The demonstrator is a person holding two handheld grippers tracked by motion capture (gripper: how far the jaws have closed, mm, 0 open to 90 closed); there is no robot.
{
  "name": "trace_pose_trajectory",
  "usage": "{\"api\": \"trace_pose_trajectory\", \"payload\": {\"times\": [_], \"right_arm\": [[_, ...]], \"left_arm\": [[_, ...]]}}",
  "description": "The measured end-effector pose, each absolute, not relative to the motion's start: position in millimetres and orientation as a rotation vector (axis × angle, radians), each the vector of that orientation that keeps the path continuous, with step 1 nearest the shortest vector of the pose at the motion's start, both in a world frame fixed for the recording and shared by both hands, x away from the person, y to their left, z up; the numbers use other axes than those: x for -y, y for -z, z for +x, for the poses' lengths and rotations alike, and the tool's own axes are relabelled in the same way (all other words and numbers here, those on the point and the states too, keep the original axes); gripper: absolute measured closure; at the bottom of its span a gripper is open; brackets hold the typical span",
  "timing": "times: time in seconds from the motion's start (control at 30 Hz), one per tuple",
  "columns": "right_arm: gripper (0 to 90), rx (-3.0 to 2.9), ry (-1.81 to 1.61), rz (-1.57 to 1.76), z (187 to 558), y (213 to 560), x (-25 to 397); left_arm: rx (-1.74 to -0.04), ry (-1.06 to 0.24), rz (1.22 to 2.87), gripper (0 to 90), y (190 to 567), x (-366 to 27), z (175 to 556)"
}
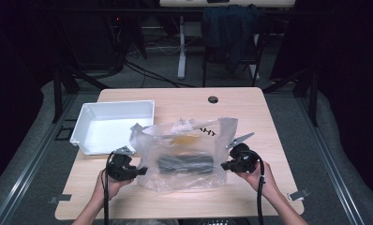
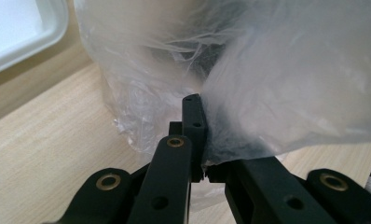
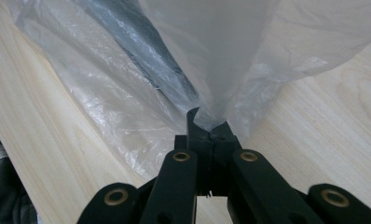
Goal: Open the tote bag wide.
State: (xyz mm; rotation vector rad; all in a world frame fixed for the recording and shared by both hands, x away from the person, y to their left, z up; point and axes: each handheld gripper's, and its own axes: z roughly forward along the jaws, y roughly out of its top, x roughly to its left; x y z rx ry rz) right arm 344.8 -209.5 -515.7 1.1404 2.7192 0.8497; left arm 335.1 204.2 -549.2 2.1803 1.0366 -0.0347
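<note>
Two hand-held grippers, left (image 1: pixel 140 170) and right (image 1: pixel 224 166), each pinching plastic bag (image 1: pixel 184 154) between them

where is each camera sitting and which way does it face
High view: above the person's table edge, looking forward and down; forearms, left gripper and right gripper show.
Left gripper view: rides that gripper, facing the plastic bag; black jaws pinch it.
Right gripper view: likewise, jaws clamping film.
Shared: bag, wooden table.

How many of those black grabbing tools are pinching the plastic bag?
2: the left gripper is shut on the plastic bag at its left edge, the right gripper at its right edge.
</note>
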Motion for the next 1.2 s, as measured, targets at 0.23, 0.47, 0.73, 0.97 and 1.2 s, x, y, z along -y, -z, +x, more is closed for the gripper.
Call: {"api": "trace_pose_trajectory", "payload": {"times": [0.23, 0.47, 0.73, 0.97, 1.2], "right_arm": [[90.0, -2.748, -0.828, 1.138, 337, 511, 211], [90.0, -2.794, -0.823, 1.139, 339, 520, 210], [90.0, -2.787, -0.801, 1.21, 345, 527, 206], [90.0, -2.776, -0.791, 1.198, 343, 525, 207], [83.0, -2.757, -0.794, 1.149, 343, 521, 210]], "left_arm": [[-1.028, 0.062, 2.154, 89.4, 545, -209, 331], [-1.049, 0.09, 2.194, 89.2, 551, -208, 334], [-1.026, -0.059, 2.18, 48.1, 536, -210, 330], [-0.954, -0.251, 2.087, 43.0, 503, -208, 307], [-0.93, -0.307, 2.077, 72.3, 508, -203, 311]]}}
